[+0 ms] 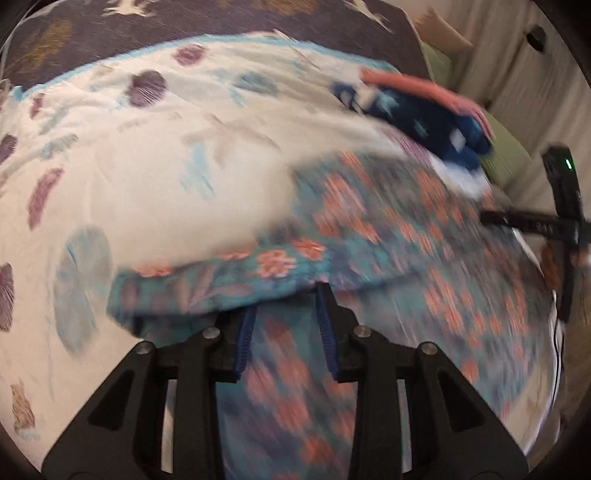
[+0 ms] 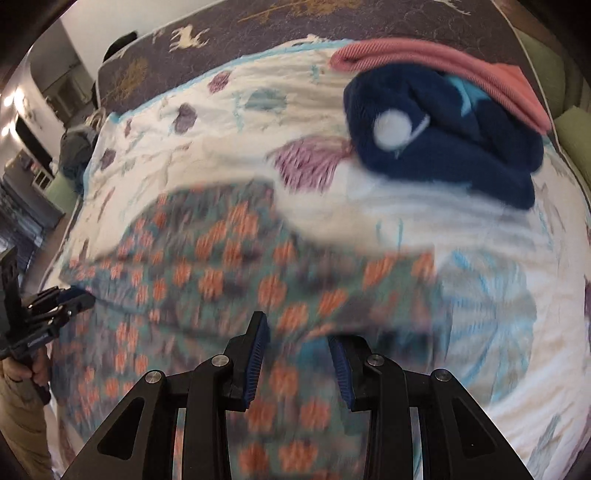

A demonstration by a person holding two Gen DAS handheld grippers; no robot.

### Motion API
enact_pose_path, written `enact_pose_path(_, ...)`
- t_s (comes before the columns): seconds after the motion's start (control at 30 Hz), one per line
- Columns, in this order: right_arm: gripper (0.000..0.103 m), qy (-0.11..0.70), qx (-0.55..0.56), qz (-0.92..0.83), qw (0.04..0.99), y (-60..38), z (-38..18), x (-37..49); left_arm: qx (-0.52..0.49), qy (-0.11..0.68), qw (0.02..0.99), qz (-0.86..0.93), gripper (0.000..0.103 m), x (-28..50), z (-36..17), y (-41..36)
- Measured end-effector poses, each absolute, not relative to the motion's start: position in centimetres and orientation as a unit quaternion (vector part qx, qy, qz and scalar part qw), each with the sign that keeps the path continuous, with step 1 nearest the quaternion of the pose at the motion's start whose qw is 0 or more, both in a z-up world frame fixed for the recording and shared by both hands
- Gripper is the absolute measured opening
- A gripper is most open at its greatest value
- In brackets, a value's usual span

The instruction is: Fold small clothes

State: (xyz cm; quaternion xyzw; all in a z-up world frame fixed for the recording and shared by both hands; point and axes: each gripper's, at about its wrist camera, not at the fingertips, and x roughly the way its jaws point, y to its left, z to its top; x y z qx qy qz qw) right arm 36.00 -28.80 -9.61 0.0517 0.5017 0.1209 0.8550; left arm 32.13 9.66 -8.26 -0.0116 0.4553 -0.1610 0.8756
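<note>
A teal garment with orange flowers (image 1: 388, 236) lies on a white floral bed cover (image 1: 147, 147), blurred by motion. In the left wrist view my left gripper (image 1: 286, 295) has its jaws apart, with a fold of the garment draped over its fingertips. In the right wrist view the garment (image 2: 221, 266) spreads under and ahead of my right gripper (image 2: 299, 328), whose jaws stand apart with cloth between and below them. The left gripper shows at the far left of the right wrist view (image 2: 62, 299). The right gripper shows at the right edge of the left wrist view (image 1: 491, 218).
A navy fleece garment (image 2: 443, 147) and a folded pink one (image 2: 443, 62) lie at the back right of the cover. A dark purple patterned blanket (image 2: 258, 33) lies beyond. Green cushions (image 1: 506, 155) are at the right edge.
</note>
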Motion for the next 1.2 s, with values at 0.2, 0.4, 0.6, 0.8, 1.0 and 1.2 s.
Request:
enact_pose_path(0.2,0.035,0.456,0.149,0.046,0.876,-33.7,-8.6,41.7,-0.077,0.4,0.907,-0.106,0.04,35.7,-5.9,13.1)
enact_pose_path(0.4,0.035,0.464,0.163,0.035,0.87,-35.7,-9.2,41.1,-0.099,0.392,0.91,-0.091,0.05,33.3,-5.8,16.0)
enact_pose_path(0.6,0.035,0.462,0.159,0.058,0.871,-36.9,-8.5,35.3,-0.124,0.416,0.896,-0.096,0.052,25.9,-6.8,18.6)
enact_pose_path(0.8,0.04,0.469,0.198,0.079,0.857,-38.6,-8.3,25.8,-0.155,0.405,0.894,-0.109,0.071,16.9,-7.1,18.5)
enact_pose_path(1.0,0.052,0.459,0.244,0.098,0.849,-39.1,-8.7,17.5,-0.187,0.432,0.875,-0.115,0.071,12.2,-8.7,17.7)
enact_pose_path(1.2,0.052,0.478,0.312,0.131,0.811,-38.0,-11.5,15.8,-0.2,0.445,0.863,-0.13,0.071,10.4,-9.5,16.1)
